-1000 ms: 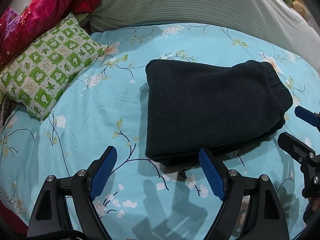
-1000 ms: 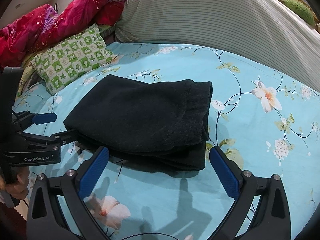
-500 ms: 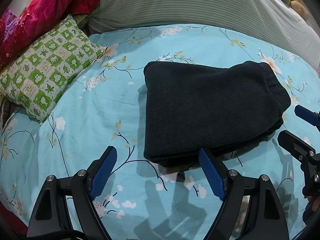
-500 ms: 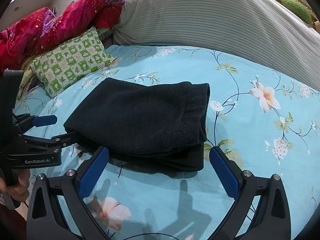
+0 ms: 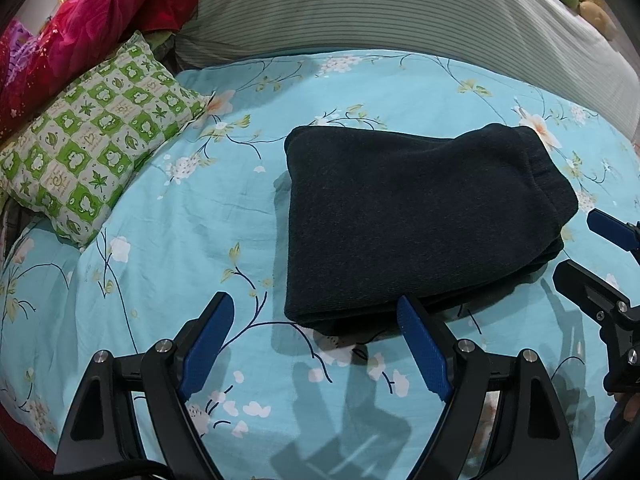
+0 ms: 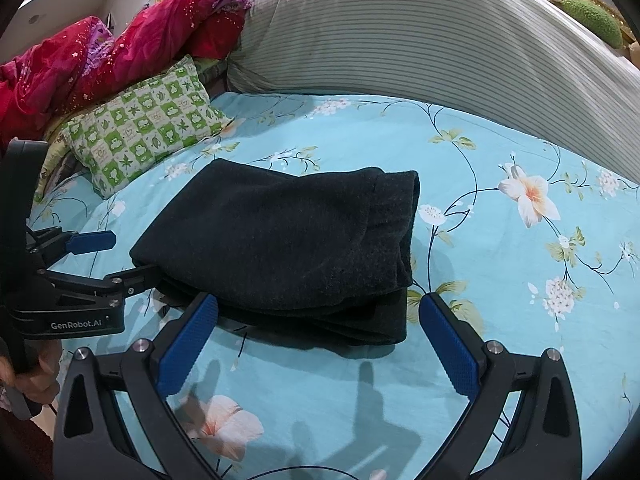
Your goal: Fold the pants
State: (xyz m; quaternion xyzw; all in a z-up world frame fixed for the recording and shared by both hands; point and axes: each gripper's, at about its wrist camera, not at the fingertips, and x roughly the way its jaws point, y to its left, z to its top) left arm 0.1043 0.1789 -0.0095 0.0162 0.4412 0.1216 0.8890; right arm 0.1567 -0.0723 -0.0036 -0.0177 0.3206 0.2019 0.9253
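While the dark pants (image 5: 416, 220) lie folded in a compact stack on the blue floral bedsheet (image 5: 180, 240), I hold my left gripper (image 5: 316, 332) and right gripper (image 6: 318, 328) just short of the near edge, both spread wide and empty. Beyond, 1 green checked pillow (image 6: 148, 124) leans against red bedding (image 6: 120, 52).

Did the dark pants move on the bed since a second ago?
No. The pants lie in the same spot relative to the green checked pillow; only the camera shifted slightly.
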